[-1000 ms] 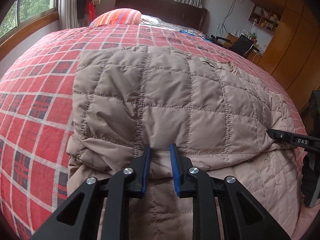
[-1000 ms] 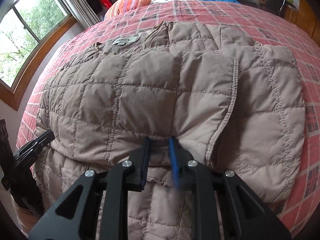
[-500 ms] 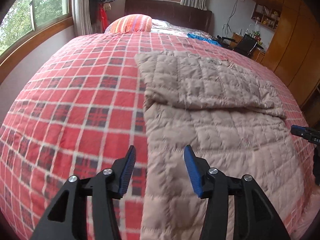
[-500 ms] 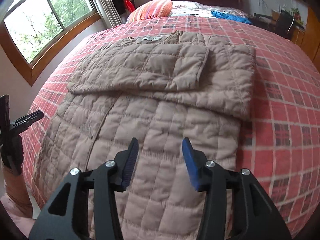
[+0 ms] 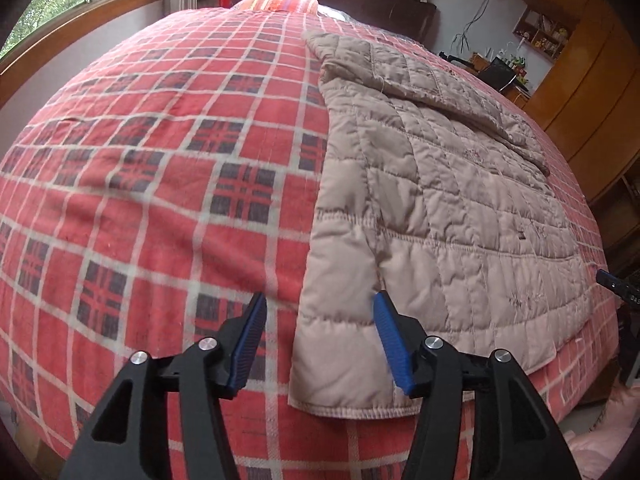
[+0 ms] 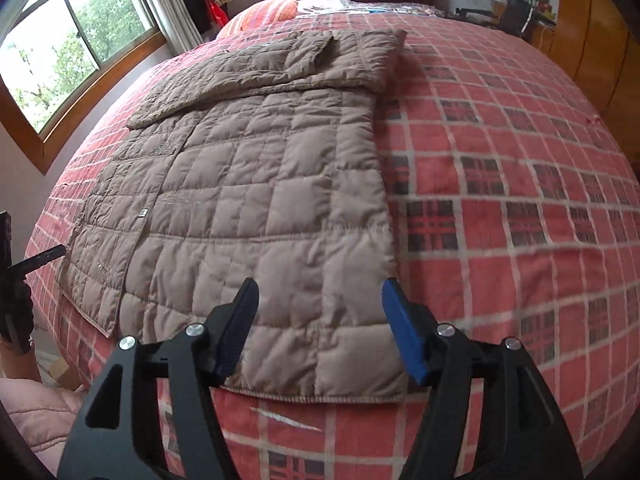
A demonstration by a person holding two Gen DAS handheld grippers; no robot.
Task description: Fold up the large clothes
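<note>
Window (image 6: 68, 52): on the far left wall, with green trees outside.
Bed cover (image 5: 152, 184): red with checks, spread over the whole bed.
Left gripper (image 5: 318, 340): black with blue pads, low over the near edge of the bed. Its fingers are wide apart and hold nothing. The left finger (image 5: 250, 338) is over the red cover. The right one (image 5: 390, 344) is over the coat's near left corner.
Coat (image 6: 256, 200): big, puffy and light brown, with stitched squares. It lies flat on the bed cover. Its bottom hem is at the near edge of the bed. Its top part is folded back on itself at the far end.
Snap (image 6: 144, 212): a small shiny one on the front of the coat, toward the left side.
Right gripper (image 6: 318, 328): also black and blue, over the coat's near right corner. Its fingers are wide apart and hold nothing.
Pillow (image 6: 264, 14): orange stripes, at the head of the bed.
Cupboard (image 5: 592, 92): brown wood, on the far right.
</note>
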